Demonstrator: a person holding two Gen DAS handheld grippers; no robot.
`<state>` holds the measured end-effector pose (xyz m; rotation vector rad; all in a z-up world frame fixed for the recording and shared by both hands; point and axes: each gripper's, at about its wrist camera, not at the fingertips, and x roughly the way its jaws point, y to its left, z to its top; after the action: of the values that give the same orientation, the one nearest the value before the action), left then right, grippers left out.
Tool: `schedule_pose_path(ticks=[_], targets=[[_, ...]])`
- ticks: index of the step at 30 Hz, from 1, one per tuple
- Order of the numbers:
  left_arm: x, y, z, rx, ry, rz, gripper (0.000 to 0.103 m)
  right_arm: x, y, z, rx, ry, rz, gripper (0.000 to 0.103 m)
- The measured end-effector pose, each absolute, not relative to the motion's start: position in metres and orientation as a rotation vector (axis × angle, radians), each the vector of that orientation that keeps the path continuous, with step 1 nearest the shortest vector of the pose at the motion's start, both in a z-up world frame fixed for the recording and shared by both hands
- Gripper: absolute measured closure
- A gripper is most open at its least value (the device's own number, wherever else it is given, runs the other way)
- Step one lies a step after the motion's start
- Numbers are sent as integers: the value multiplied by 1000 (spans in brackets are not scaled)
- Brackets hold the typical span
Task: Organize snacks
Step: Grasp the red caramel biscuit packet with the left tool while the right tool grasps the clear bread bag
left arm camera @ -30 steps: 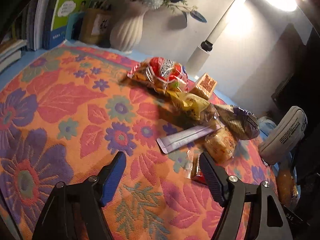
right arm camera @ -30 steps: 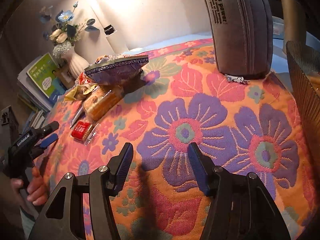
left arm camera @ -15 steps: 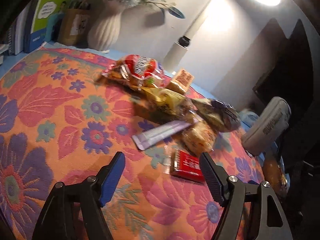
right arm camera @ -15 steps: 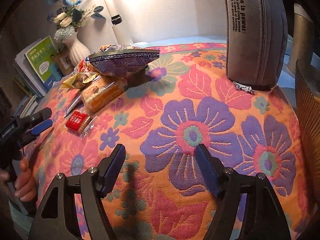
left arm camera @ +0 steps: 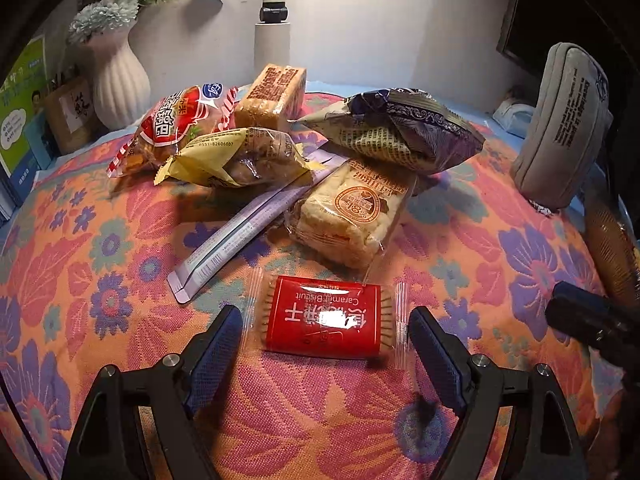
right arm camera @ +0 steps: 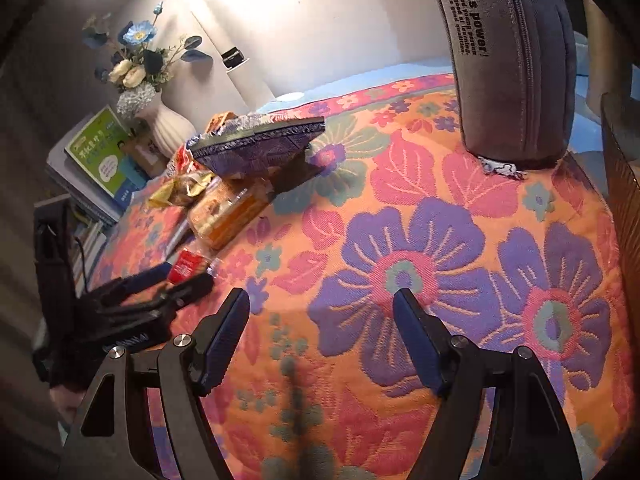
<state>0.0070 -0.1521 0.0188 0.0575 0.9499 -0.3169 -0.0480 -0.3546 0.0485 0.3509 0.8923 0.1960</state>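
A red caramel biscuit packet (left arm camera: 324,320) lies flat on the floral cloth (left arm camera: 100,280). My left gripper (left arm camera: 323,314) is open, its fingers standing on either side of the packet without touching it. Behind lie a clear rice-cracker pack (left arm camera: 352,216), a purple bag (left arm camera: 400,132), a yellow pack (left arm camera: 240,156), a red bag (left arm camera: 176,124), a brown cake (left arm camera: 276,96) and a lilac stick sachet (left arm camera: 240,232). My right gripper (right arm camera: 320,296) is open above bare cloth with nothing between its fingers. Its view shows the left gripper (right arm camera: 182,276) at the biscuit packet (right arm camera: 188,266).
A grey pencil case (left arm camera: 560,128) stands upright at the back right. A brown woven basket (right arm camera: 624,184) sits at the right edge. A white vase (left arm camera: 120,84), a lamp post (left arm camera: 272,40) and books (left arm camera: 20,100) line the back left.
My left gripper swung right and rolled level, coming up to the red biscuit packet, which now lies between its fingers. The right gripper's jaws widened while it stayed in place.
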Motion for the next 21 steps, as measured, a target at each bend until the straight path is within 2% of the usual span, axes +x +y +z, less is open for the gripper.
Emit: schedule_pose_path(ticks=[1, 3, 11, 17, 20, 21], targets=[[6, -151, 19, 69, 947, -313, 29, -44, -351, 53, 356, 892, 202, 29], [4, -146, 21, 77, 938, -314, 32, -36, -338, 60, 328, 893, 195, 29], [-8, -93, 21, 93, 950, -375, 32, 10, -265, 43, 273, 979, 236, 29], [-21, -72, 21, 134, 945, -403, 27, 37, -227, 30, 198, 985, 192, 29], [-26, -64, 22, 141, 948, -418, 27, 38, -230, 31, 165, 966, 144, 32], [-28, -62, 23, 145, 948, -423, 26, 37, -236, 31, 169, 961, 131, 38]])
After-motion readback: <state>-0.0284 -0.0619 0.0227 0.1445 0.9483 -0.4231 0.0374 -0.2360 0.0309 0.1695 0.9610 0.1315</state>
